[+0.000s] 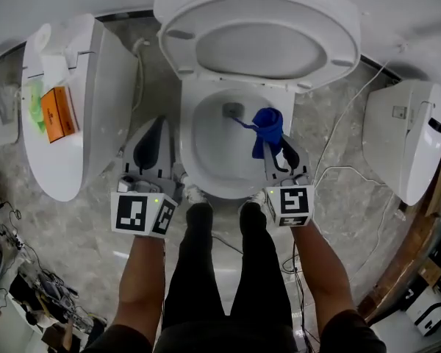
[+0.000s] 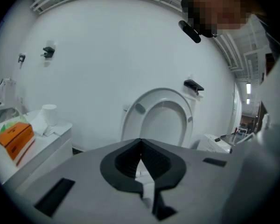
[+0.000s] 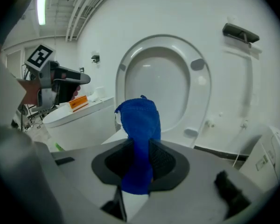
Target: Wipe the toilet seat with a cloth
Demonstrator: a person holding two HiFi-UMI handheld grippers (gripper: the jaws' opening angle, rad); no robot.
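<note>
Starting left of the toilet bowl [image 1: 187, 160], the left gripper [image 1: 159, 127] is held beside the rim, jaws closed on nothing. Over the bowl's right side, the blue cloth [image 1: 267, 129] is pinched in the jaws of the right gripper [image 1: 279, 147]. Wiping is judged not yet begun; the cloth would next be carried to the raised seat [image 1: 345, 39] behind the bowl and pressed flat.
</note>
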